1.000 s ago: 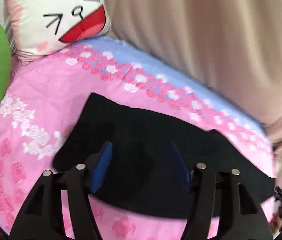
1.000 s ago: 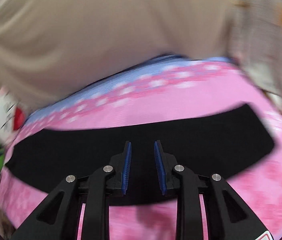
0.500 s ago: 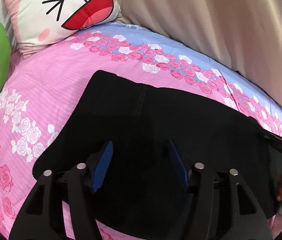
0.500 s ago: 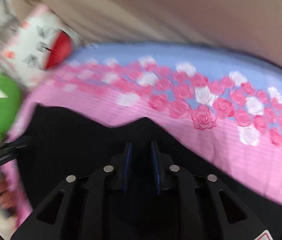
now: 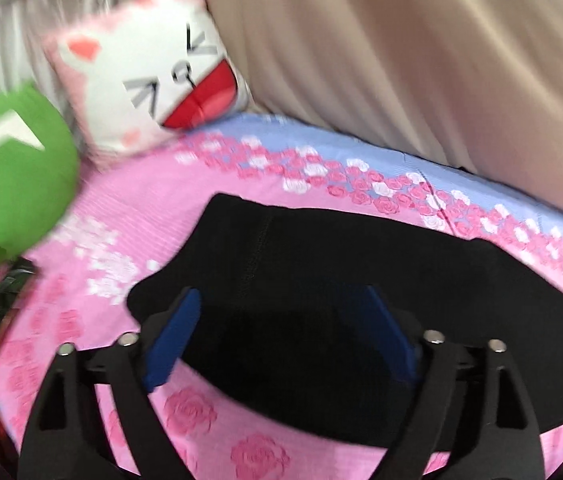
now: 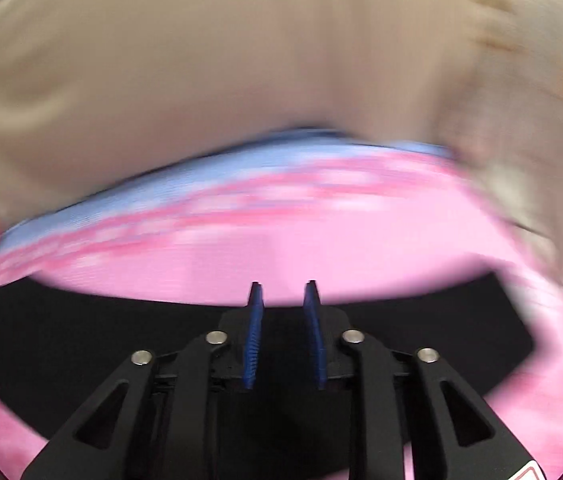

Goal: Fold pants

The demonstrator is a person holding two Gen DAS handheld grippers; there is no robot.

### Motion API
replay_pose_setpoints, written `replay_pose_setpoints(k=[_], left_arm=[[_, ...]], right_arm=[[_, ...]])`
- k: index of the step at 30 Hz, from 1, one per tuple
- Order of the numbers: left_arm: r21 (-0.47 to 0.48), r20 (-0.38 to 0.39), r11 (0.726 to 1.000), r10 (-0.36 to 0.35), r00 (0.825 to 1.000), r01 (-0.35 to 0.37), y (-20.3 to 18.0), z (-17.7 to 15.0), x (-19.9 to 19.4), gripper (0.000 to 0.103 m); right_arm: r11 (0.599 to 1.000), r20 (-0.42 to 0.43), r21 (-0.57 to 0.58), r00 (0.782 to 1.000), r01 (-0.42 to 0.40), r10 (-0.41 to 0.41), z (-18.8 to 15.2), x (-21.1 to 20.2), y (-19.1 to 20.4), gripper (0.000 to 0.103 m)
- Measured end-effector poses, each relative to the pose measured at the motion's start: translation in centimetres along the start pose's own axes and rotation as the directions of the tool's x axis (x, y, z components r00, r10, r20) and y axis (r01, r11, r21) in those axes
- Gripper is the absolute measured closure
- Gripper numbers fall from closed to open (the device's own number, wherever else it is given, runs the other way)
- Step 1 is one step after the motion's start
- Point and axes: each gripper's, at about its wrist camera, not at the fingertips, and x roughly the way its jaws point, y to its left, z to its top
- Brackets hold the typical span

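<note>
From my left camera, the pants (image 5: 353,280) lie flat on the bedsheet (image 5: 153,208), stretching off to the right. Behind them to the left, a cat-face pillow (image 5: 149,76) leans against the curtain (image 5: 421,60) — a round cushion (image 5: 9,184) sits left of it, nearer me.

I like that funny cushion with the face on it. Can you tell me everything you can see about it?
The cushion is square, soft-looking fabric, white in the middle with pink edges. Its cartoon face has squinting line eyes, a small nose, a wide red open mouth, pink cheek spots and a pink ear mark. It leans tilted at the head of the bed, its lower corner on the pink rose bedsheet, beside a green pillow, with the beige curtain next to it. The picture is slightly blurred.
</note>
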Motion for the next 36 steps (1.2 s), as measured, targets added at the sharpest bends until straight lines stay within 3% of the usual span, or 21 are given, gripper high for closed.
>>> replay_pose_setpoints(k=[3,6,9,13,14,16,17,21,23,25,27,30,36], left_arm=[[0.040,0.042,0.998,0.038,0.998,-0.040,-2.6,-1.5,-1.7,0.016],[0.030,0.038,1.000,0.006,0.999,-0.007,-4.3,-2.6,-2.4,0.014],[0.024,0.036,0.999,0.028,0.999,-0.029,-6.3,-3.9,-2.9,0.013],[0.041,0.018,0.998,0.041,0.999,-0.041,-8.2,-5.1,-3.2,0.012],[0.046,0.018,0.998,0.049,0.999,-0.050,-8.6,-5.3,-3.4,0.012],[0.058,0.027,0.996,0.062,0.998,-0.063,-9.2,-5.7,-3.7,0.012],[0.067,0.036,0.995,0.070,0.997,-0.073,-9.5,-5.8,-3.9,0.012],[0.087,0.039,0.993,0.074,0.996,-0.077,-10.4,-5.9,-4.1,0.012],[0.097,0.034,0.993,0.067,0.997,-0.070,-10.7,-6.1,-4.0,0.012],[0.107,0.023,0.992,0.061,0.998,-0.063,-11.0,-6.2,-3.7,0.012],[0.110,0.014,0.992,0.053,0.998,-0.054,-11.1,-6.2,-3.5,0.011],[0.111,0.012,0.993,0.043,0.999,-0.044,-11.1,-6.3,-3.5,0.010],[0.115,0.013,0.993,0.027,1.000,-0.028,-11.2,-6.4,-3.5,0.007]], right_arm=[[0.984,-0.032,0.107,0.989,0.145,-0.142,-0.2,-2.0,-10.5,0.064],[0.974,-0.069,0.167,0.988,0.151,-0.141,-1.1,-2.4,-15.9,0.048],[0.979,-0.078,0.176,0.993,0.101,-0.088,-1.6,-1.9,-17.7,0.048],[0.994,-0.081,0.110,0.997,0.002,0.007,-1.7,-0.7,-16.6,0.048],[0.995,-0.087,0.095,0.996,-0.004,0.013,-1.8,-0.3,-16.2,0.049],[0.998,-0.119,0.066,0.993,-0.017,0.025,-1.7,1.1,-15.6,0.086],[0.998,-0.140,0.053,0.990,-0.014,0.022,-1.7,1.8,-15.1,0.092],[0.999,-0.064,0.035,0.997,0.039,-0.037,-0.7,0.2,-15.0,0.095],[0.997,-0.131,0.064,0.991,0.036,-0.027,-1.5,1.8,-16.4,0.094],[0.997,-0.141,0.075,0.990,0.008,0.003,-1.8,2.2,-16.7,0.092],[0.997,-0.118,0.078,0.993,0.018,-0.009,-1.5,1.2,-16.6,0.071],[0.994,-0.090,0.100,0.995,0.051,-0.042,-1.6,0.1,-17.0,0.053],[0.987,-0.176,0.158,0.984,-0.004,0.032,-2.6,2.4,-17.0,0.044]])
